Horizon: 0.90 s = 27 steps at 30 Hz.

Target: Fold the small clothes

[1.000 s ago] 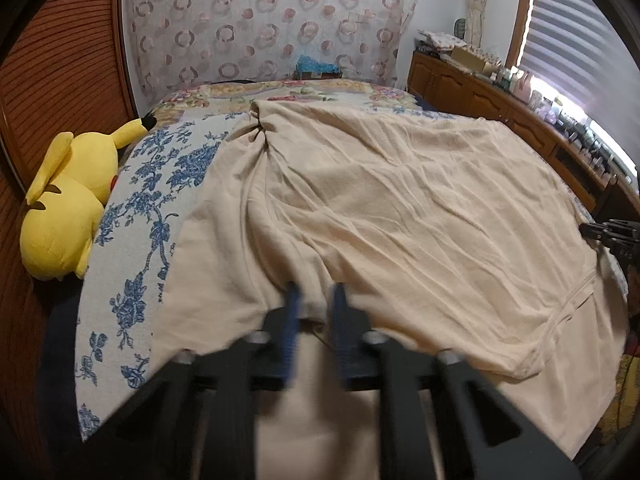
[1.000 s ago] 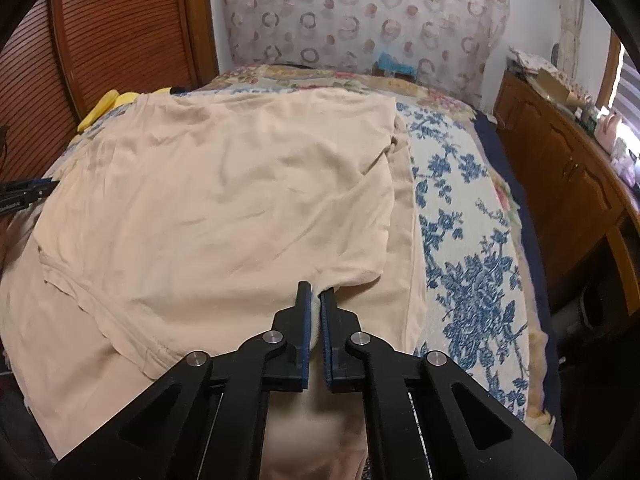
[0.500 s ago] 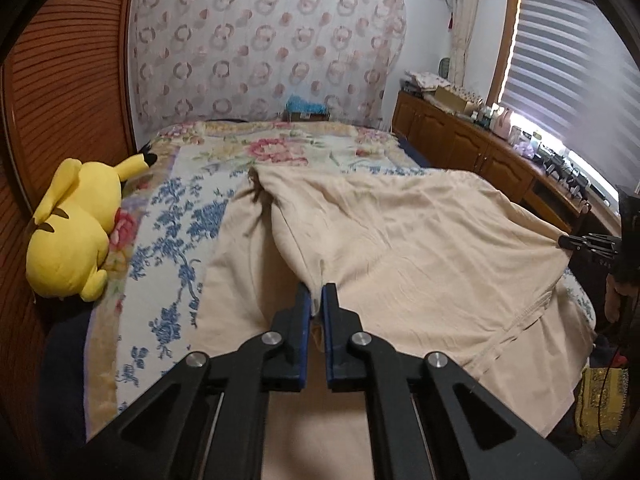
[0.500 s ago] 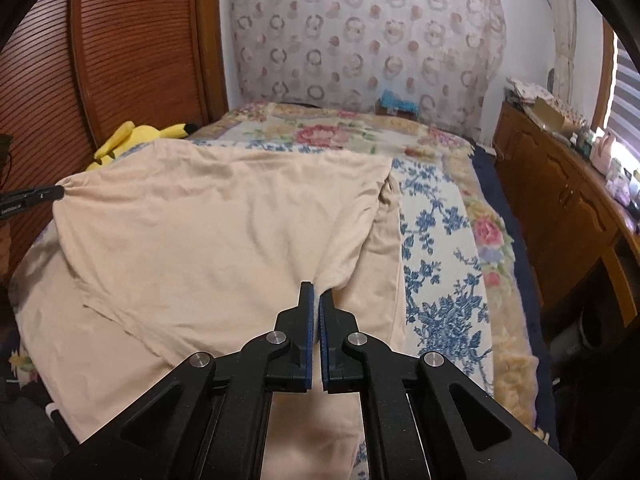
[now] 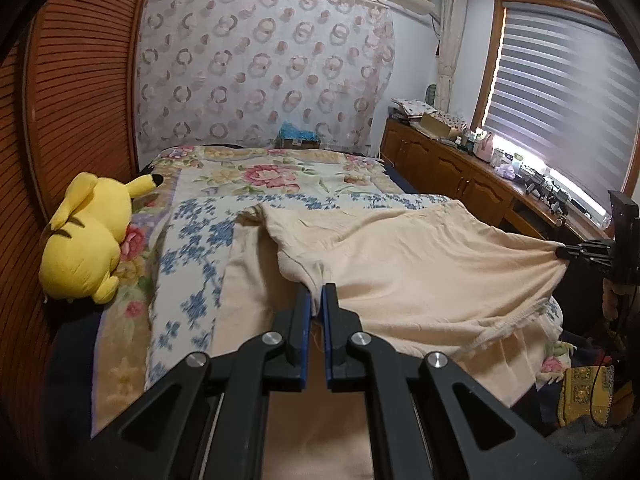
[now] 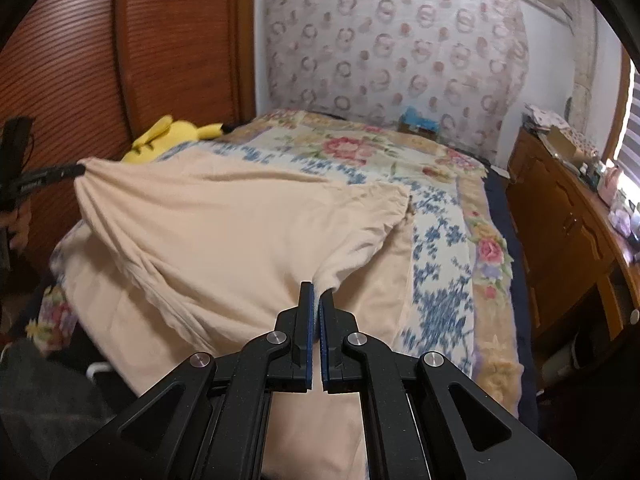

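1. Floral quilting covers the bed point(image 5: 280, 176), which fills the middle of both views; a slatted wooden wall runs down the left of each frame and a wooden cabinet point(image 5: 452, 168) lines the right.
2. Spread over the near half of the bed lies the beige garment point(image 5: 400, 264), its upper layer raised off the layer beneath, which lies flat on the quilt.
3. At bottom centre of the left wrist view, the left gripper point(image 5: 316, 300) has its fingers pinched tight on one corner of that raised layer.
4. Same story at bottom centre of the right wrist view: the right gripper point(image 6: 316, 300) is clamped on the opposite corner, cloth bunching at the pads.
5. Progress looks early: both corners are secured and the edge between them hangs taut, but no fold has been laid down yet.
6. Room ahead is generous, with open quilt towards the top of the frame; the yellow plush toy point(image 5: 86, 240) sits at the left edge, near the garment's side.
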Each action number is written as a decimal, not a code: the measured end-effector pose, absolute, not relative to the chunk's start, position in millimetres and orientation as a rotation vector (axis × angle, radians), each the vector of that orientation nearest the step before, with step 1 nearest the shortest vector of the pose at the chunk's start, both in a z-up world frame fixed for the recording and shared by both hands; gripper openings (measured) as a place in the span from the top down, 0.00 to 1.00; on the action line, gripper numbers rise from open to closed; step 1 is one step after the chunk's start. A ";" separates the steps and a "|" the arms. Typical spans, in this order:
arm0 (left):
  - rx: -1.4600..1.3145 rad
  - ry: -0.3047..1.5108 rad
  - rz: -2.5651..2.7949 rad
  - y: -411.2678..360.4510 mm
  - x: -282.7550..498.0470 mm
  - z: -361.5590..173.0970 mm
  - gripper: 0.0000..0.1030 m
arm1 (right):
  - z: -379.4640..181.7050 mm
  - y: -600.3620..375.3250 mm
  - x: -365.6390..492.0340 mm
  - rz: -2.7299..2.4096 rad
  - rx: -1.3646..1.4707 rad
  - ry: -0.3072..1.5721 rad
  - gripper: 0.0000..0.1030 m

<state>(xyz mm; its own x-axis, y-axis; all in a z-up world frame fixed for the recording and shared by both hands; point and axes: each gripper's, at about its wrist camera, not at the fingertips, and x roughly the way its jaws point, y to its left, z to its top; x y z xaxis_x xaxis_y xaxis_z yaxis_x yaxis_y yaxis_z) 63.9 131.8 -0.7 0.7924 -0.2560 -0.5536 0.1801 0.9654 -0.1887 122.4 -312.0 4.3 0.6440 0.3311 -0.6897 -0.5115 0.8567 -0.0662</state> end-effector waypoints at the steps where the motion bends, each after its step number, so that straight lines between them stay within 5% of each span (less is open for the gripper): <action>1: -0.133 0.615 -0.230 135.3 59.6 -1.0 0.98 | 3.6 -310.6 114.7 0.493 -0.275 0.736 1.00; 8: -0.136 0.642 -0.187 155.1 30.9 -0.6 0.97 | 2.2 -314.6 84.7 0.530 -0.267 0.769 1.00; 16: -0.109 0.818 -0.172 144.7 40.0 -60.4 0.92 | -68.7 -311.0 79.4 0.517 -0.208 0.928 1.00; 20: -0.111 0.823 -0.175 143.7 36.6 -63.8 0.72 | -75.3 -314.8 76.5 0.501 -0.183 0.944 1.00; 27: -0.089 0.794 -0.139 149.2 33.8 -59.9 0.42 | -61.0 -320.1 74.0 0.468 -0.201 0.905 0.85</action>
